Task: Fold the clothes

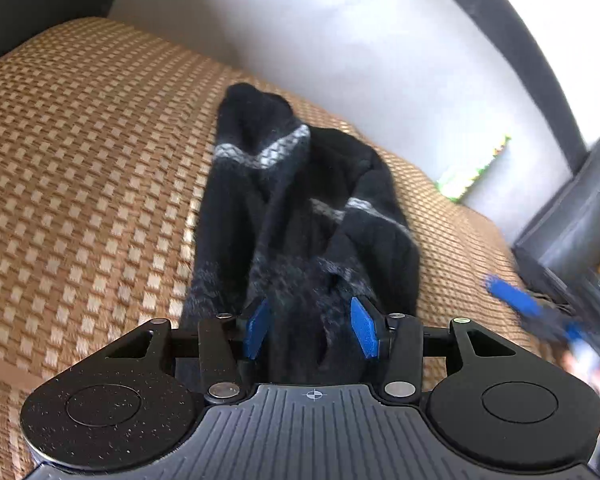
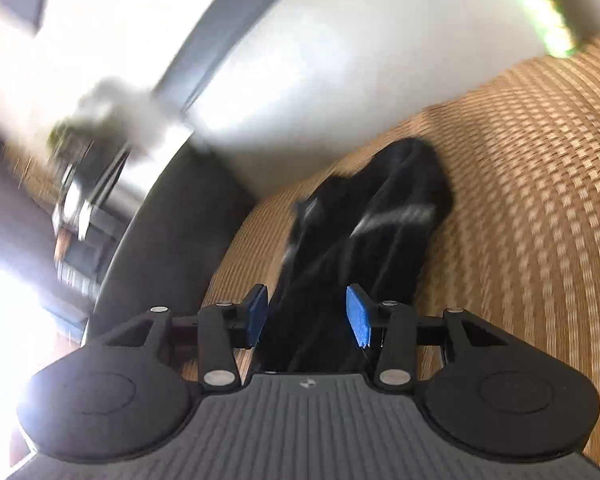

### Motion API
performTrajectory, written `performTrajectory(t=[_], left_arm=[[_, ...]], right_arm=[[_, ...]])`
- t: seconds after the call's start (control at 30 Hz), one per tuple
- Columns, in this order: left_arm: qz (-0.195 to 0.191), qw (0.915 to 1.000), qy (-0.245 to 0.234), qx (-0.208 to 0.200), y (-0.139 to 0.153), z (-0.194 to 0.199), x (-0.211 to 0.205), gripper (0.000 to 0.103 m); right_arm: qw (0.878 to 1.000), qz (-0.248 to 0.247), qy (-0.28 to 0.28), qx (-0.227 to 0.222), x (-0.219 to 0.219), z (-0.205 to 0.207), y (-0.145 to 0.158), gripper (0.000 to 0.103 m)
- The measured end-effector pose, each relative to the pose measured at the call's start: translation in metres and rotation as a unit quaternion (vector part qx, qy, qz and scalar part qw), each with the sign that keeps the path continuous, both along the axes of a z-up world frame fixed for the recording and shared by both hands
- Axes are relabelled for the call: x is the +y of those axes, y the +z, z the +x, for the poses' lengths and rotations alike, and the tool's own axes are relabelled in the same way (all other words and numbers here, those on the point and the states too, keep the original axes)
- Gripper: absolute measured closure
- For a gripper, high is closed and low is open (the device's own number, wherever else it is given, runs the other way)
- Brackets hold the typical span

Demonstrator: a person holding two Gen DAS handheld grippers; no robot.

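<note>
A pair of black socks (image 1: 300, 208) with grey patterned bands lies crumpled on a woven tan mat (image 1: 80, 168). My left gripper (image 1: 311, 328) hangs over the near end of the socks. Its blue pads (image 1: 256, 330) stand apart, with dark cloth between them but not pinched. My right gripper (image 1: 532, 308) shows as a blue blur at the right edge of the left wrist view. In the blurred right wrist view, the right gripper (image 2: 308, 320) is open over the socks (image 2: 376, 232), which run away from it along the mat (image 2: 540, 220).
A pale grey back cushion (image 1: 320, 40) rises behind the mat, bordered by a dark frame (image 1: 540, 60). A green patterned item (image 1: 476, 168) lies at the cushion's foot. A dark box-like object (image 1: 572, 216) stands to the right of the mat.
</note>
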State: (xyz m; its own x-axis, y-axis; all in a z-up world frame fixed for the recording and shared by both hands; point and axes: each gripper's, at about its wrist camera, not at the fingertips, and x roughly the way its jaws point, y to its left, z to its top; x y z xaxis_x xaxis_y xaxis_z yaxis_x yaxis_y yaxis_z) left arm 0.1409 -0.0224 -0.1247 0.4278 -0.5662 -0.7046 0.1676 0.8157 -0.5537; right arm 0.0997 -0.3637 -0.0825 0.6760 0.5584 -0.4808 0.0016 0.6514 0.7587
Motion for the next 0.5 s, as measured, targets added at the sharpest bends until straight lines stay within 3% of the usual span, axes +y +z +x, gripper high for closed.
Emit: performTrajectory(t=[0.17, 0.3, 0.43, 0.5], left_arm=[[-0.029, 0.9995, -0.014, 0.000, -0.005, -0.019, 0.010, 0.042], [-0.059, 0.9979, -0.023, -0.012, -0.002, -0.036, 0.018, 0.041], [-0.012, 0.9989, -0.034, -0.031, -0.003, -0.038, 0.008, 0.040], [-0.017, 0.9992, -0.029, -0.022, -0.009, -0.032, 0.004, 0.040]], right_arm=[[0.998, 0.011, -0.048, 0.033, -0.013, 0.055, -0.043, 0.048], [0.997, 0.013, -0.045, 0.061, -0.013, 0.070, -0.071, 0.048], [0.996, 0.016, -0.051, 0.073, -0.009, 0.078, -0.089, 0.048], [0.996, 0.020, -0.055, 0.073, -0.006, 0.083, -0.095, 0.048]])
